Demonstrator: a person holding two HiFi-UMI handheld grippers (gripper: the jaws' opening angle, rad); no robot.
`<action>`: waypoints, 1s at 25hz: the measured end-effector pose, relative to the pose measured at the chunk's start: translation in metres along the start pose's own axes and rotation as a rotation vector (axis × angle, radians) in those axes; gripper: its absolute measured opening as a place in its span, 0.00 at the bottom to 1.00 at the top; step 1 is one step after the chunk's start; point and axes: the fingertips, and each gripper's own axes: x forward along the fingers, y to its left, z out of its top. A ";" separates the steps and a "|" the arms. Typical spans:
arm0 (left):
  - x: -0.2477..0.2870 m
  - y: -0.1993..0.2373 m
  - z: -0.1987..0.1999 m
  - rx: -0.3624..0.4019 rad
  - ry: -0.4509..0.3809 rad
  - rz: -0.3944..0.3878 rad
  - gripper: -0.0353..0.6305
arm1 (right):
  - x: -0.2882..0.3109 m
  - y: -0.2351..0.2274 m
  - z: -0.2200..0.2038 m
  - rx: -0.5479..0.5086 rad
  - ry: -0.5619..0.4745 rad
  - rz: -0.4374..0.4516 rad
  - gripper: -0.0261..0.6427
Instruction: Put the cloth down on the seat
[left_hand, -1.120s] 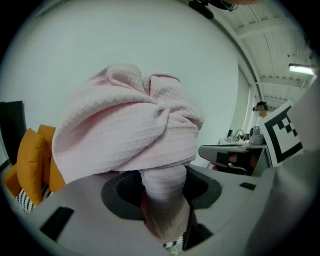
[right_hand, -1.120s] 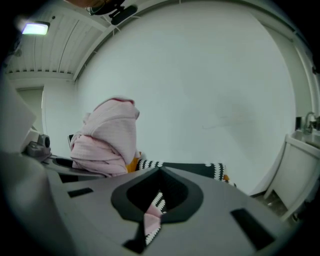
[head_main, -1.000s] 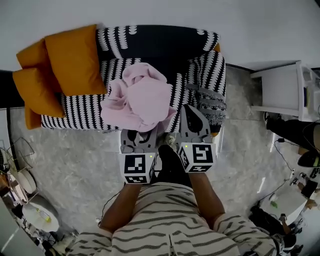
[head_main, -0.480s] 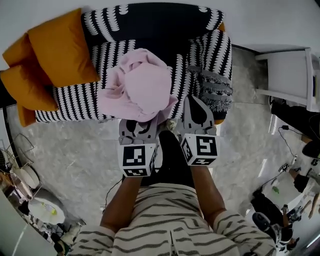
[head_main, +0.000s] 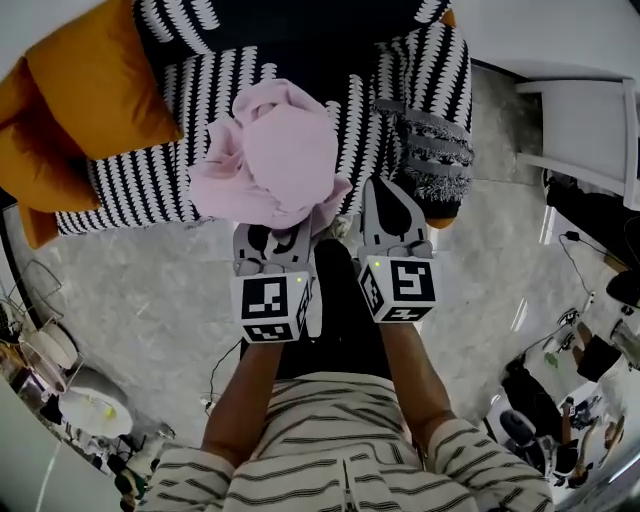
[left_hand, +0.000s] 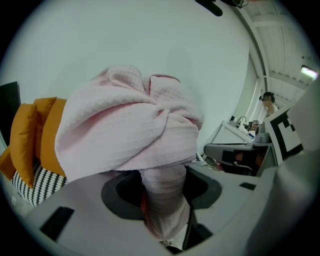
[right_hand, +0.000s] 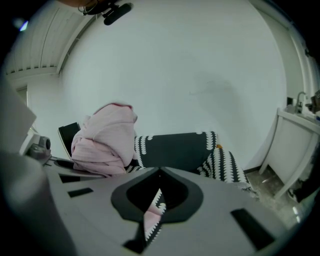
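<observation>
Grey marble floor (head_main: 150, 290) underfoot, left tool (head_main: 283, 238) clamped on a twisted tail of the pink cloth (head_main: 285, 160), which bunches over the striped seat's (head_main: 150, 185) front edge and looks soft, light and floppy, best held by that gathered fold, while the right tool (head_main: 378, 195) beside it is closed on nothing.

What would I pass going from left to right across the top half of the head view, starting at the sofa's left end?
orange cushions → pink cloth → grey fringed cushion → white furniture
</observation>
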 end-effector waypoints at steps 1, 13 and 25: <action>0.002 0.000 -0.005 -0.003 0.006 -0.001 0.35 | 0.001 -0.001 -0.005 0.000 0.005 0.001 0.06; 0.043 0.009 -0.067 -0.021 0.081 0.010 0.35 | 0.028 -0.023 -0.074 0.067 0.083 -0.005 0.06; 0.077 0.012 -0.108 -0.056 0.141 0.029 0.35 | 0.044 -0.037 -0.125 0.100 0.158 -0.004 0.06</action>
